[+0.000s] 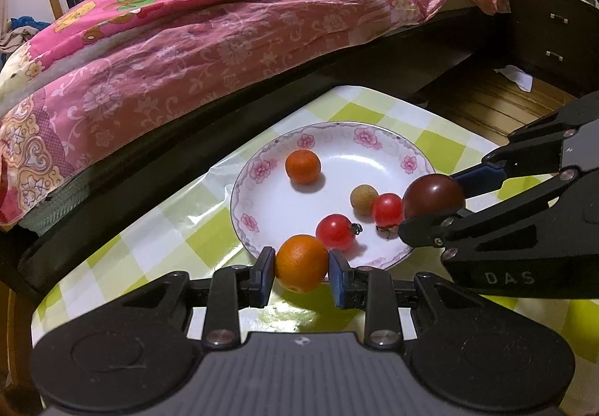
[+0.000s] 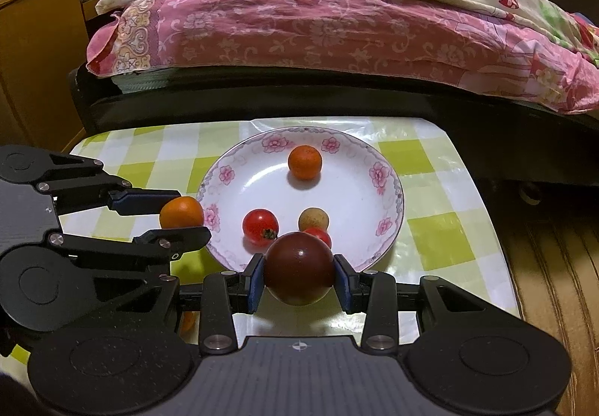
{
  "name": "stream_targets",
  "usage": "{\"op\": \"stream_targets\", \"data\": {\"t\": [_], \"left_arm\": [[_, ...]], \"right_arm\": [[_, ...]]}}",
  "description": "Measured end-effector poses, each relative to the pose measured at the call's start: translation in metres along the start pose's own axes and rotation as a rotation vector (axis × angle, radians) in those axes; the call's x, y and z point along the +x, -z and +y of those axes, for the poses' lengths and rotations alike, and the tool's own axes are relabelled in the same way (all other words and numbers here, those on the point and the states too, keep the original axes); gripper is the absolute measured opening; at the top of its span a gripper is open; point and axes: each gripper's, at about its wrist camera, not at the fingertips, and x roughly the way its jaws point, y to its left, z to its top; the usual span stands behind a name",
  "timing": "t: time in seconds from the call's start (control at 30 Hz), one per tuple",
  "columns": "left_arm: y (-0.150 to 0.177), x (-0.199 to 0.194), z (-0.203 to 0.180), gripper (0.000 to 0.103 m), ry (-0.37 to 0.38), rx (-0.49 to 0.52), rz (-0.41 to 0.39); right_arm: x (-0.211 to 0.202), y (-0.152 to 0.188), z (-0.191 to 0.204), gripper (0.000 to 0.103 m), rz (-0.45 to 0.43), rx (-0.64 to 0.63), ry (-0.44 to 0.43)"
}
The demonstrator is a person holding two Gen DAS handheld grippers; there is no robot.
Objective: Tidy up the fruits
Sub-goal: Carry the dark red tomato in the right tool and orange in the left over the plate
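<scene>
Orange (image 1: 301, 263) between left hand-held gripper (image 1: 301, 268) pads, round, axis indiscernible

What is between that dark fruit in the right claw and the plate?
Nothing visible blocks it. The dark fruit hangs at the plate's near rim, though a red tomato lies just beyond, so room there is tight.

Orange (image 1: 301, 263) round and bright, clamped between the left gripper (image 1: 301, 268) pads, off the table just at the near-left rim of the plate (image 1: 374, 154). Dark red plum (image 2: 299, 268) glossy, clamped in the right gripper (image 2: 299, 275) at the plate's near rim. On the white floral plate: a small orange (image 2: 305, 162) at the far side, two red tomatoes (image 2: 260, 225) and a tan longan (image 2: 313, 219) near the front.
</scene>
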Motion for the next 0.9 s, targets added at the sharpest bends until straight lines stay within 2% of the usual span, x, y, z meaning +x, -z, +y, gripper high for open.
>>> {"op": "stream_targets", "data": {"t": [0.9], "left_arm": [[-0.004,0.020,0.003,0.038,0.004,-0.015,0.037]], "right_arm": [[0.018,-0.004,-0.007,0.034,0.027,0.033,0.008]]}}
